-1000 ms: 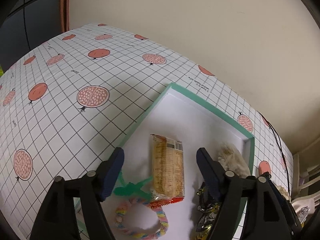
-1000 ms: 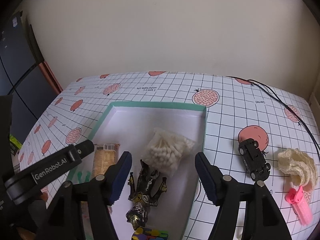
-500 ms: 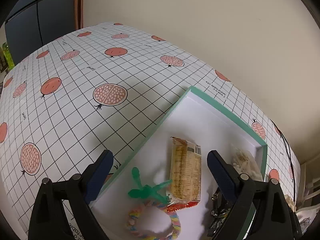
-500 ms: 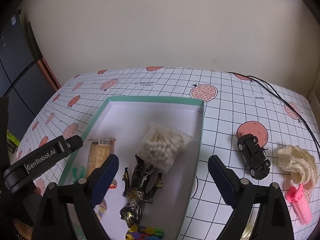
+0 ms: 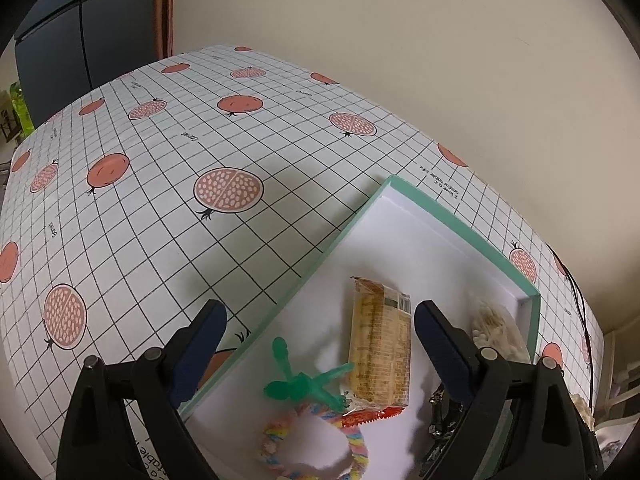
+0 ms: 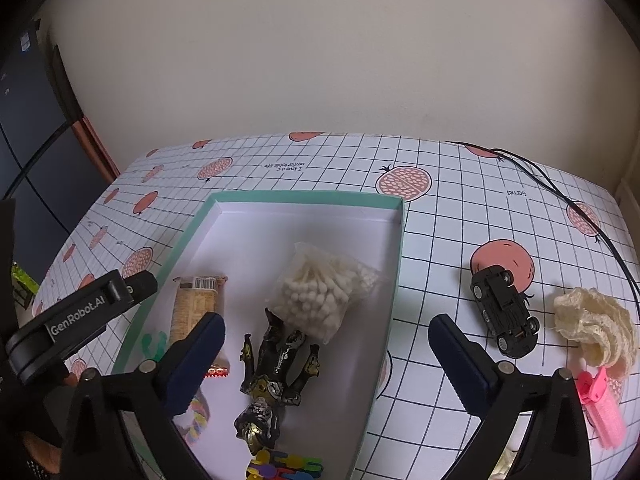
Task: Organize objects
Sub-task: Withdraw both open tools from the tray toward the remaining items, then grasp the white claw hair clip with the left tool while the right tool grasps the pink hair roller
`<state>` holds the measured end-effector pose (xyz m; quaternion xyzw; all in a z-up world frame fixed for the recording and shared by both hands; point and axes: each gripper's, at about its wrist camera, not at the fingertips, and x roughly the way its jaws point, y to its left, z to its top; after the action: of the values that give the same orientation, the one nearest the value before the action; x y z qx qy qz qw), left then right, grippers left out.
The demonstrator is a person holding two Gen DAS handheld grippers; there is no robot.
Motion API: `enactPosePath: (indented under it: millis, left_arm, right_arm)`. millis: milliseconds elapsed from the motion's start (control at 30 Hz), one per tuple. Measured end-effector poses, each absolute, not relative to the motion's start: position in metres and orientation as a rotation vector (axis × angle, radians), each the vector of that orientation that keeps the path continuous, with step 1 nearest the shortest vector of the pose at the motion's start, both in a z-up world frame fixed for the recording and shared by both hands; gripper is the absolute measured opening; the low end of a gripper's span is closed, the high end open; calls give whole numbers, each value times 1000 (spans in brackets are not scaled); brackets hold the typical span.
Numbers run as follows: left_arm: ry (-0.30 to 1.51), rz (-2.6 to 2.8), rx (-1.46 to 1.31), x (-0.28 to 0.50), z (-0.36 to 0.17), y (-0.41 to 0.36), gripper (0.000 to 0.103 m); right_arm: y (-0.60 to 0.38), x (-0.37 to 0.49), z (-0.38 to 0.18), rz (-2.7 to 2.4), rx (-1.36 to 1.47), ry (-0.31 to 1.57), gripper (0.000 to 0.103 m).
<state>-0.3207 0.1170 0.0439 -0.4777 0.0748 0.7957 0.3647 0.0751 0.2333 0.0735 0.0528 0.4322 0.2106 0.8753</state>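
The left tool (image 5: 316, 328) hangs spread and empty over the green tray's (image 5: 472, 216) near-left corner, above a wafer pack (image 5: 380, 348). The right tool (image 6: 326, 336) gapes wide over the tray's right wall. Only the right view shows the toy car (image 6: 504, 312), cream doily (image 6: 596, 328) and pink clip (image 6: 600, 404) on the bench (image 6: 460, 184), right of the tray.

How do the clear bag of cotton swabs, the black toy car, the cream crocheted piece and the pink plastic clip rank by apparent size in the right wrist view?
1. Clear bag of cotton swabs, largest.
2. Cream crocheted piece and black toy car: look alike, left unranked.
3. Pink plastic clip, smallest, though fisheye edge distortion makes this unsure.
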Motion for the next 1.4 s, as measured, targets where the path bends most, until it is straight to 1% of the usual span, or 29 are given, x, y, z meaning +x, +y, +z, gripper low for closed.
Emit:
enactPosePath:
  millis: [367, 700, 1067, 1400]
  left_arm:
    - [220, 2007, -1219, -312, 53, 122, 95]
    - [219, 1935, -1168, -288, 76, 126, 95]
    - [299, 1753, -1063, -225, 109, 135, 95]
    - [377, 1593, -1013, -159, 118, 139, 95]
  right_arm:
    - [219, 73, 84, 420, 103, 907, 103]
    - [185, 67, 99, 399, 63, 918, 103]
    - [109, 55, 125, 318, 78, 910, 103]
    - [42, 41, 134, 241, 95, 903, 103]
